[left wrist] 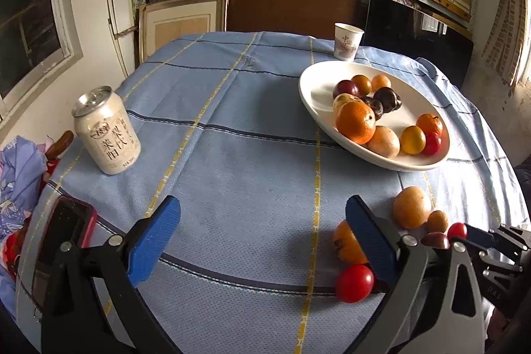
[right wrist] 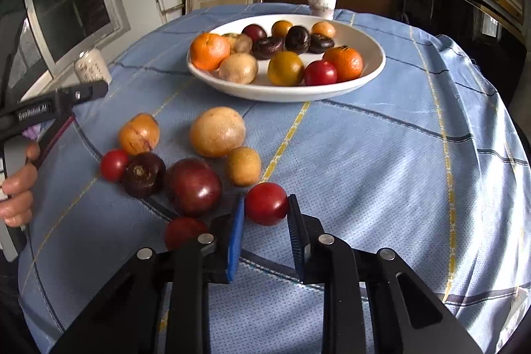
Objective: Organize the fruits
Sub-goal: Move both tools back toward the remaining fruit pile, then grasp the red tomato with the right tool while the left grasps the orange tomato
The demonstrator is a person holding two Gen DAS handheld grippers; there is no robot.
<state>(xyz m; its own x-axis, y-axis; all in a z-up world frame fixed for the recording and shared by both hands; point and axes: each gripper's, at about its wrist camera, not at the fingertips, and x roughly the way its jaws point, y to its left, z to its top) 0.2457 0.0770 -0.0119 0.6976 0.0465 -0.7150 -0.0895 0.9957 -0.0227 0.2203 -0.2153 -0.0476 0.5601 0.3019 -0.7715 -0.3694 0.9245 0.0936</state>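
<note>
Blue checked tablecloth [right wrist: 381,155]: right gripper [right wrist: 266,221] narrowed around a red cherry tomato [right wrist: 266,203], seemingly mid-pickup, white plate [right wrist: 288,92] beyond, lift next; left gripper [left wrist: 262,234] wide, empty, beside loose fruit.

White oval plate [right wrist: 371,68], upper centre of the right wrist frame, holds two oranges, yellow, tan, red and dark purple fruits. Loose fruits lie on the bench at lower left: large tan fruit [right wrist: 217,131], small tan fruit [right wrist: 243,166], orange fruit [right wrist: 139,134], dark plum [right wrist: 194,187], dark brown fruit [right wrist: 143,175], small red fruit [right wrist: 113,165]. Red tomato [right wrist: 266,204] sits between the fingers, centre.
</note>
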